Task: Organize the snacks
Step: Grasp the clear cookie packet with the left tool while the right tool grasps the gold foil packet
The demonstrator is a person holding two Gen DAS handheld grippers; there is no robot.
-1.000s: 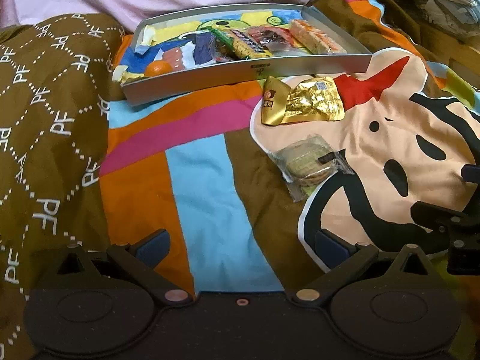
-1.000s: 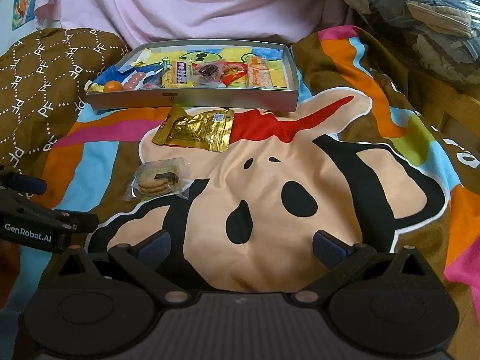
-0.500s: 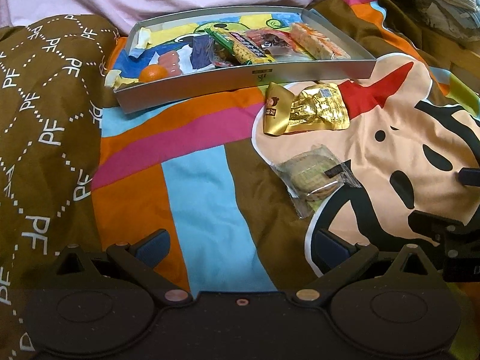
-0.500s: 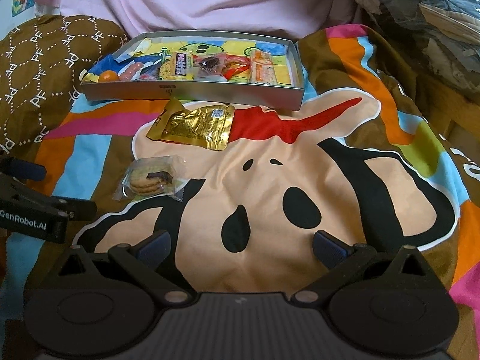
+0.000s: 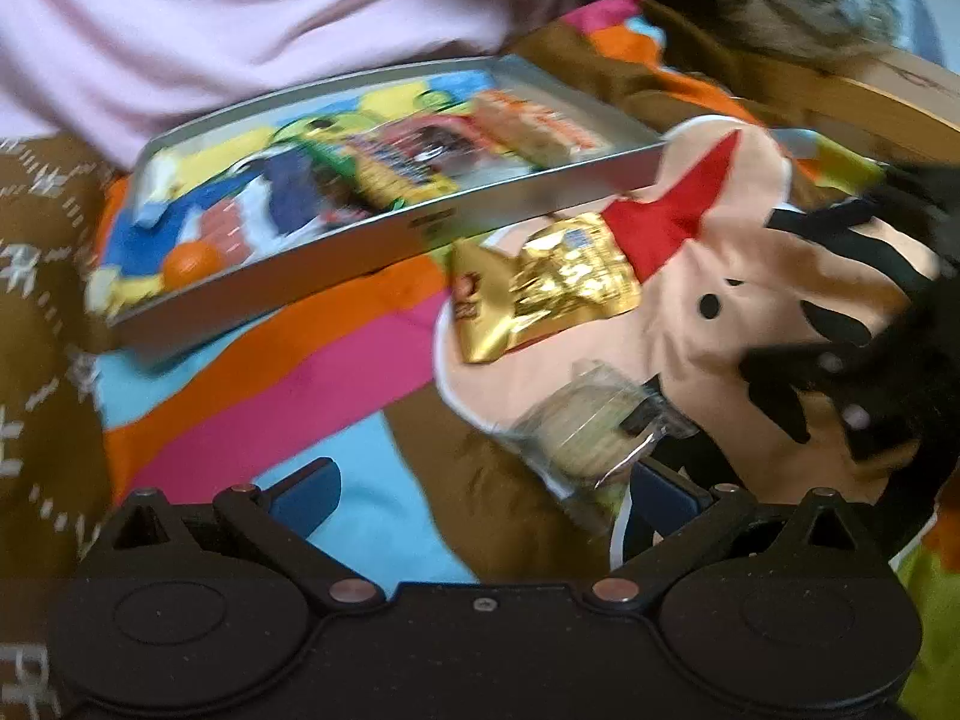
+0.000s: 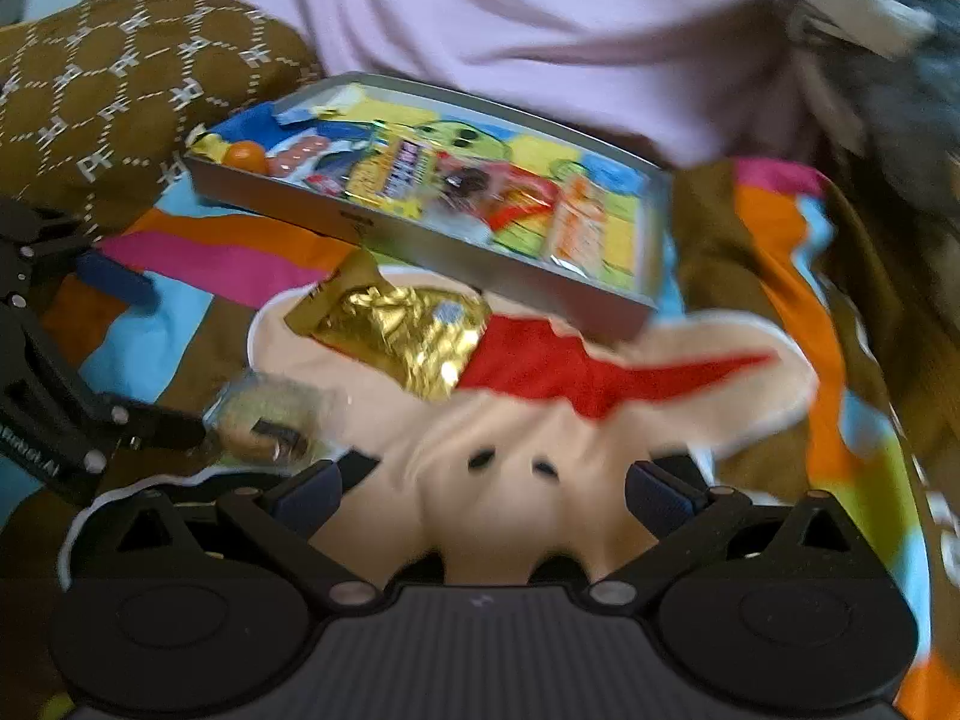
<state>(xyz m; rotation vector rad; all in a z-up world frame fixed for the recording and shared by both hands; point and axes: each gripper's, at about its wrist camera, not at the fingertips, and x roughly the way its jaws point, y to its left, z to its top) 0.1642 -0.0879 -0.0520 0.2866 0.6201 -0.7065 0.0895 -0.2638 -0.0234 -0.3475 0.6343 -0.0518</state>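
Note:
A gold foil snack pack (image 5: 543,288) lies on the colourful blanket just in front of the grey tray (image 5: 336,255); it also shows in the right wrist view (image 6: 402,336). A clear-wrapped cookie (image 5: 591,429) lies nearer, just beyond the right finger of my open left gripper (image 5: 480,495). In the right wrist view the cookie (image 6: 264,417) lies beside the left gripper's fingertip (image 6: 174,423). My right gripper (image 6: 480,495) is open and empty over the cartoon face. The tray (image 6: 456,261) holds several snacks. Both views are blurred.
A brown patterned cushion (image 6: 114,96) lies at the left. A pink cloth (image 6: 510,24) lies behind the tray. A dark bag (image 6: 870,60) and a wooden edge (image 5: 888,102) are at the right.
Both grippers have moved forward toward the snacks. The left gripper has closed in on the cookie, which now sits by its right finger. The views have tilted and blurred.

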